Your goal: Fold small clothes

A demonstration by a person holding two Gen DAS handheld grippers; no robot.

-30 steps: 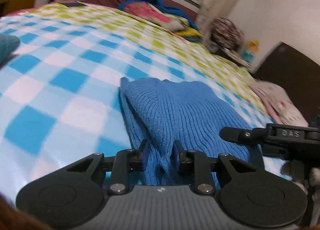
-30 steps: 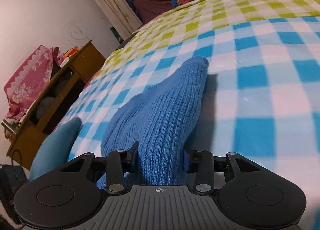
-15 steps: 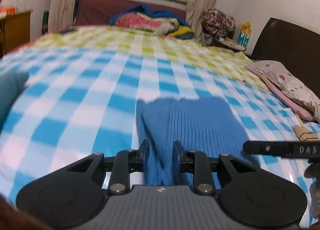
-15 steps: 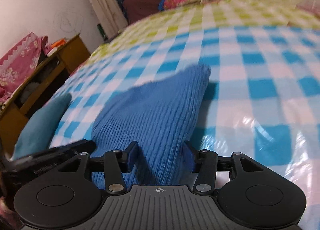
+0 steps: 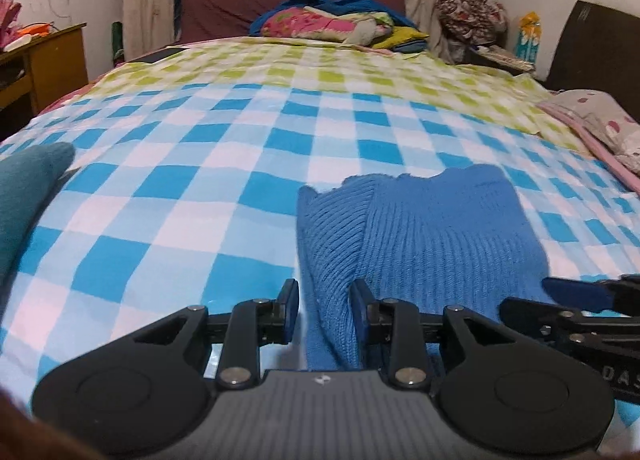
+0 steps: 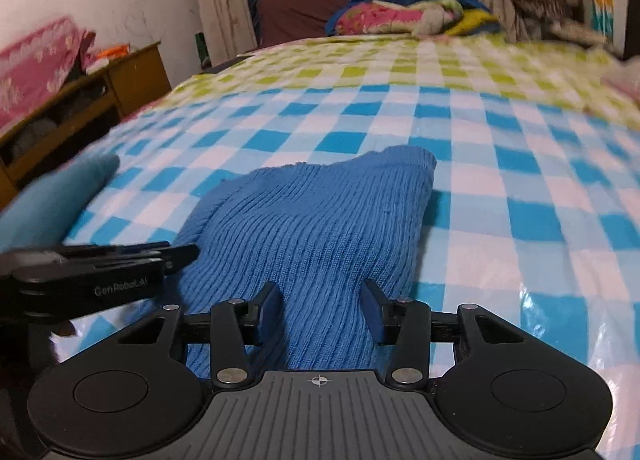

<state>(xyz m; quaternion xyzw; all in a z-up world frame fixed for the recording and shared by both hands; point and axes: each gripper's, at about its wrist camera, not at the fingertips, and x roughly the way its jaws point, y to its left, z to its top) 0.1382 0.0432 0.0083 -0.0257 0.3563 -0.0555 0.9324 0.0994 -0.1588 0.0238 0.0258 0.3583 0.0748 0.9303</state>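
A blue ribbed knit garment (image 5: 440, 228) (image 6: 320, 212) lies folded on the blue checked bedsheet (image 5: 200, 188), its far edge uneven. My left gripper (image 5: 324, 300) straddles the garment's near left fold. Its jaws are opening, and a gap shows between the left pad and the knit. My right gripper (image 6: 320, 306) sits over the near right part with the knit between its wide jaws, which are closing a little; the cloth lies flat. Each gripper shows at the other view's edge: the right one's fingers (image 5: 568, 292) and the left one's fingers (image 6: 176, 252).
A teal cloth (image 5: 24, 188) (image 6: 48, 196) lies to the left on the bed. A pink patterned pillow (image 5: 600, 120) sits at the right edge. Heaped bedding (image 5: 328, 20) is at the far end, and a wooden cabinet (image 6: 120, 76) stands beyond the left side.
Both grippers rolled level and swung to face the window. The garment, held bunched and raised before, now lies flat and wider. Both pairs of jaws stand wider than before.
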